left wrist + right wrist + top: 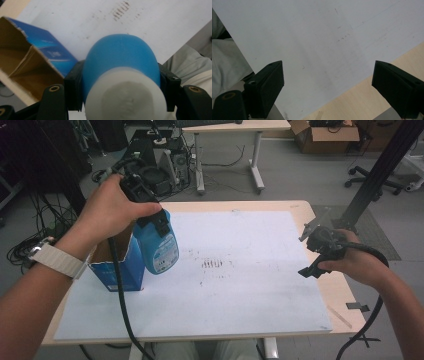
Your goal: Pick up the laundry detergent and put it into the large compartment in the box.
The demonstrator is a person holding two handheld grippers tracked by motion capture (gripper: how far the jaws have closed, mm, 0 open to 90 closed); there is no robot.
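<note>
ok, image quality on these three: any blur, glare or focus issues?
High view: dim, even light, sharp enough, slight wide-angle bend at the edges. Left gripper view: the blue bottle held in the left gripper is very close, its white cap soft and out of focus; the open box is a bit soft too. Right gripper view: flat light, no glare, white board fairly clear.

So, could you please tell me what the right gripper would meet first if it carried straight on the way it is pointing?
Probably the white sheet on the table. The right gripper has its jaws wide open with nothing between them, and its own view shows bare sheet ahead, near the wooden edge. Depth is hard to judge.
</note>
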